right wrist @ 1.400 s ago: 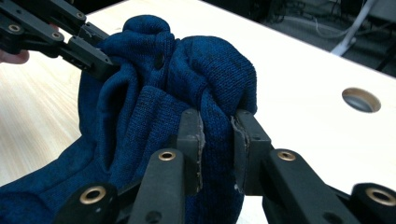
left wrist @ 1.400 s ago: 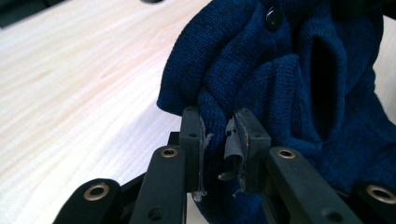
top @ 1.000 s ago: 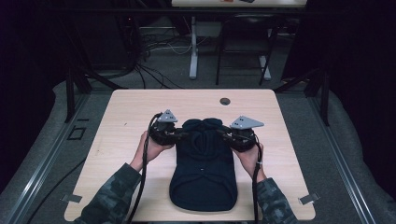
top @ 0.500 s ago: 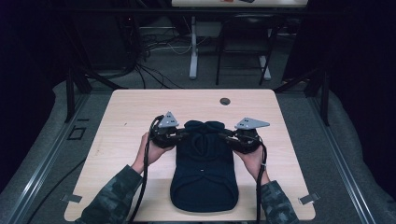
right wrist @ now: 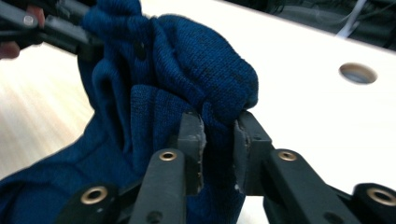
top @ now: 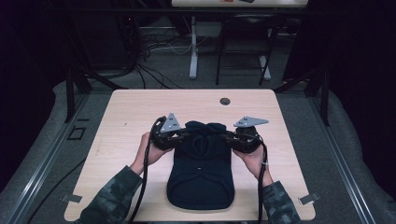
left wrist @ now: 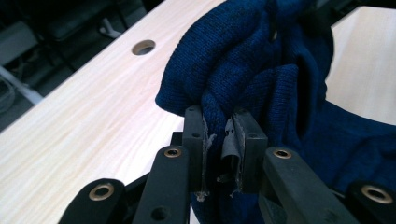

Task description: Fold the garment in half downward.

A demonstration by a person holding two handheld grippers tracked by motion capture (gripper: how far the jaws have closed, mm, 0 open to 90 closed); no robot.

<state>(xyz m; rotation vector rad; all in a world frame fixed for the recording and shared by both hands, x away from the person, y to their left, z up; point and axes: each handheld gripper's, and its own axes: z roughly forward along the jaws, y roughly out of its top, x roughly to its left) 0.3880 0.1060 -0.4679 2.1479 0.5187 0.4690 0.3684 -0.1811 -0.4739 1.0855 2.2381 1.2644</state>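
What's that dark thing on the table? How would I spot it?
Find the pale wooden table with a small round hole near its far edge. At the middle of the near side lies a dark blue knitted garment, its far end pinched by the left gripper and right gripper.

You've got 3 cameras here. The high view sits above your side, looking forward and down over the whole table (top: pixel 140 112). The left gripper view and the right gripper view each ride in tight, staring along their own jaws. All 3 share the blue knit garment (left wrist: pixel 261 60) and the table's round hole (right wrist: pixel 357 73).
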